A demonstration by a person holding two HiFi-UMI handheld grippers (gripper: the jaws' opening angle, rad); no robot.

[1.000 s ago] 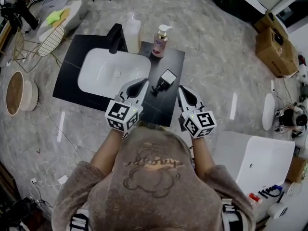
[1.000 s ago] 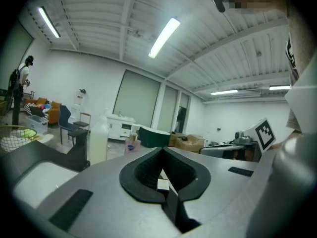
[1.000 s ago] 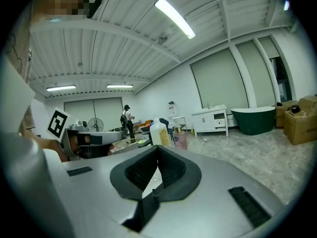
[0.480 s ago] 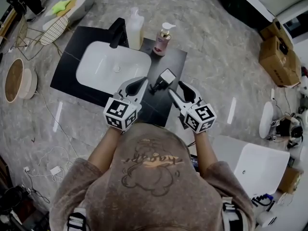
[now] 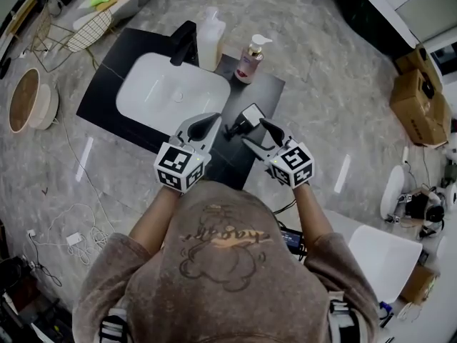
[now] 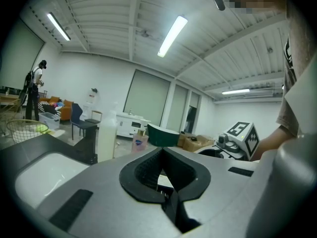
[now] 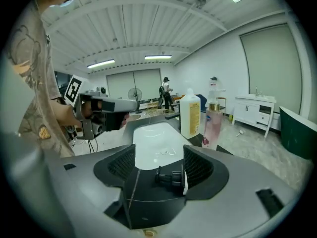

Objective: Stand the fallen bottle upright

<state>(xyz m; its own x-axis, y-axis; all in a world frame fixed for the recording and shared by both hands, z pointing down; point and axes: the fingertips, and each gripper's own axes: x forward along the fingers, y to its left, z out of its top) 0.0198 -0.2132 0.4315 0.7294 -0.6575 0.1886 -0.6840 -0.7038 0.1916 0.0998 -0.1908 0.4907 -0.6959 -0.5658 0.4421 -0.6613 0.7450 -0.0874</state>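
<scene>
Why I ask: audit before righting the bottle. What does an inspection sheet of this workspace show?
Surface: black countertop with white sink basin.
Job's things: fallen bottle lying on its side right of the basin.
Clutter: pink pump bottle, white bottle, black faucet, all upright.
Grippers: left hand-held gripper shut, empty; right hand-held gripper opening, fallen bottle's pump between its jaws, not gripped.
Cables: white cable with adapter on the floor, left.
Surroundings: cardboard boxes, wire basket.

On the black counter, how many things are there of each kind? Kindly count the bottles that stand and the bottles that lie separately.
Standing bottles: 2, the white bottle and the pink pump bottle
Fallen bottle: 1
Faucet: 1
Sink: 1
Total: 5
</scene>
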